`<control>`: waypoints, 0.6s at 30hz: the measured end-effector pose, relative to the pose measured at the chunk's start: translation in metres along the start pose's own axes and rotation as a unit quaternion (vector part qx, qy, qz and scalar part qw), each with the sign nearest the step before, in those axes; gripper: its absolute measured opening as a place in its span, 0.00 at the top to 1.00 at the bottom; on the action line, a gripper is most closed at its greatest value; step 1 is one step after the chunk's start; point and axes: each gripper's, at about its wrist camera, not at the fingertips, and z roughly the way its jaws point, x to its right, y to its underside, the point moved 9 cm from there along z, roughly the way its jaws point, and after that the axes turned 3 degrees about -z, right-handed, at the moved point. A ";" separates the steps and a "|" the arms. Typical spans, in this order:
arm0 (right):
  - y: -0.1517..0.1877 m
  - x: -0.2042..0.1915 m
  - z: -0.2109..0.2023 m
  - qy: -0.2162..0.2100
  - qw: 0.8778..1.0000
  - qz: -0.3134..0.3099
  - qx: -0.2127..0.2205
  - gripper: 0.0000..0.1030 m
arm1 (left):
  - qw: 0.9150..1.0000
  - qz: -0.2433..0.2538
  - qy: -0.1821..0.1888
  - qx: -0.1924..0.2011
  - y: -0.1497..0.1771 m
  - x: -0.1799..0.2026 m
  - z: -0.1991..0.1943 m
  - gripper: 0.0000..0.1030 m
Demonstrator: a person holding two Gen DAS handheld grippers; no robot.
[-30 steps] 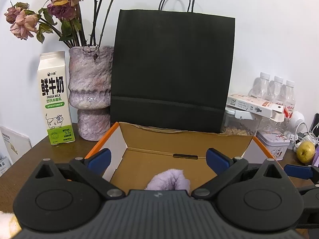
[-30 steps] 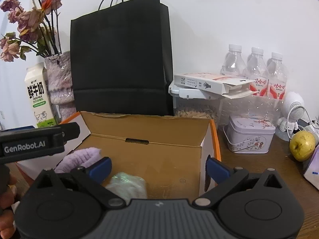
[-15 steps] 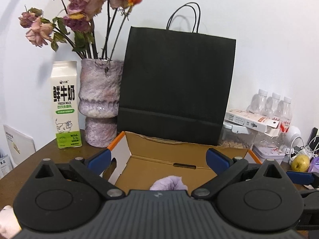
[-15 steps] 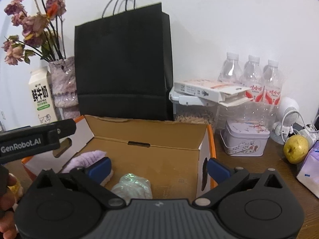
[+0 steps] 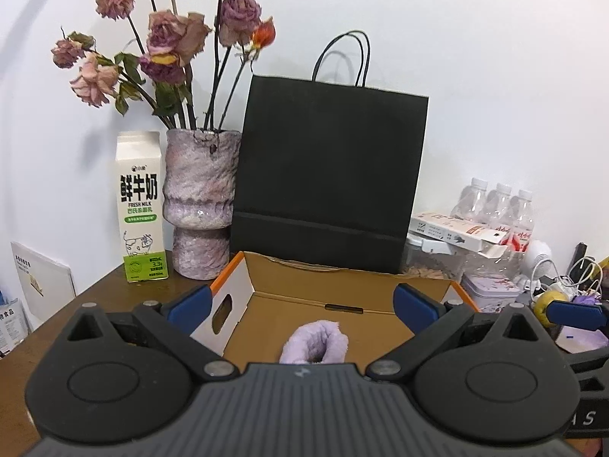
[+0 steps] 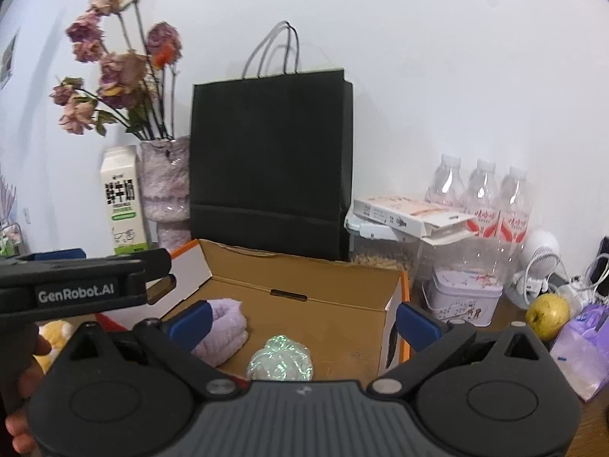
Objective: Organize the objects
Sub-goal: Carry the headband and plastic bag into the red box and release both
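An open cardboard box with orange edges sits on the brown table. Inside it lies a fluffy lilac roll, and beside that a shiny pale-green wrapped bundle. My left gripper hovers above the box's near side, open, nothing between its blue-tipped fingers. My right gripper is also open and empty, raised over the box's near right part. In the right wrist view the left gripper's body crosses at the left, held by a hand.
Behind the box stand a black paper bag, a mottled vase of dried roses and a milk carton. To the right are water bottles, a flat white carton, a tin, a yellow-green apple and cables.
Both grippers have risen and pulled back from the box, so it sits lower and smaller in both views. Both stay open. The lilac roll and green bundle have not moved.
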 end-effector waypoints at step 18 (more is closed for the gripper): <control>0.008 -0.010 -0.090 -0.008 0.999 -0.015 0.028 0.00 | 1.000 0.009 -0.001 0.003 0.002 -0.012 -0.085 0.00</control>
